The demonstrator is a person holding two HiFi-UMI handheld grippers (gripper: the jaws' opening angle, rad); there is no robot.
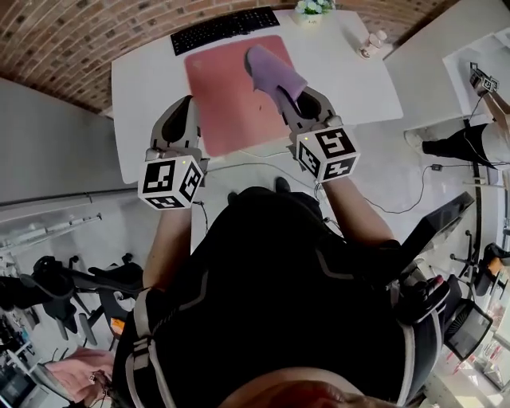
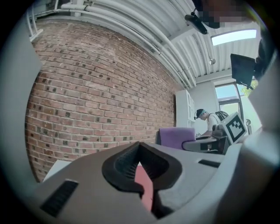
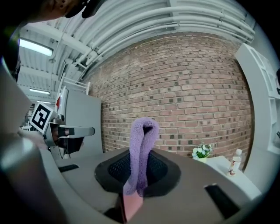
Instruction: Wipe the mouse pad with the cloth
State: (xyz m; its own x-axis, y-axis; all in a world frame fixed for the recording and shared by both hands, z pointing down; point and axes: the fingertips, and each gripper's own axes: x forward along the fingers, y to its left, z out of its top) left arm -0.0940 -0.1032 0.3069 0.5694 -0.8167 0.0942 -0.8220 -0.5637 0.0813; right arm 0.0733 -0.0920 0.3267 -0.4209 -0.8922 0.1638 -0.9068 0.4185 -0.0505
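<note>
One cloth [image 1: 273,70]: purple and folded, pinched in the right gripper [image 1: 296,102], its free end over the far right part of the mouse pad [image 1: 227,96]; contact with the pad cannot be told.
Mouse pad: red-pink, flat on the white table [image 1: 343,84], just in front of the black keyboard [image 1: 225,28].
Right gripper: jaws clamped tight on the cloth, above the pad's right side.
Left gripper [image 1: 186,107]: jaws drawn together, nothing between them, at the pad's near left edge.
Far right of table: flower pot [image 1: 311,9] and small bottle [image 1: 370,44], well apart from the pad.
</note>
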